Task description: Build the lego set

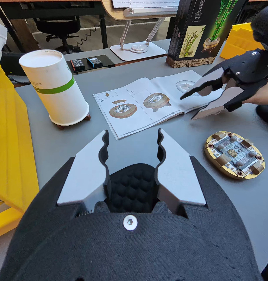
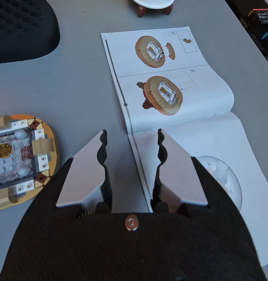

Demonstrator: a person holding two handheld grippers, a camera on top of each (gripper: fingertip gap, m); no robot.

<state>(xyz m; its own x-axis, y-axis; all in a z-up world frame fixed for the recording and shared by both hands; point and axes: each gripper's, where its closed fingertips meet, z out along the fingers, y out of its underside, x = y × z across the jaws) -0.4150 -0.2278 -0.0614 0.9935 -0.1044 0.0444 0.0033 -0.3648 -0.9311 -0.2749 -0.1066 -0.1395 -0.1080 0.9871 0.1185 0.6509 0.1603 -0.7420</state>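
A flat oval Lego base (image 1: 234, 155) in tan, gold and white lies on the grey table at the right; it also shows at the left edge of the right wrist view (image 2: 24, 159). An open instruction booklet (image 1: 139, 104) lies in the middle of the table, also in the right wrist view (image 2: 160, 79). My left gripper (image 1: 132, 132) is open and empty, above the table just short of the booklet. My right gripper (image 2: 131, 132) is open and empty over the booklet's near edge; it shows from the side in the left wrist view (image 1: 187, 108).
An upturned white paper cup (image 1: 54, 86) with a green band rests on brown Lego feet (image 1: 88, 117) at the left. A Lego box (image 1: 195, 33) and a tablet stand (image 1: 137, 50) are at the back. Yellow bins (image 1: 10, 136) flank the table's left and the back right (image 1: 239, 42).
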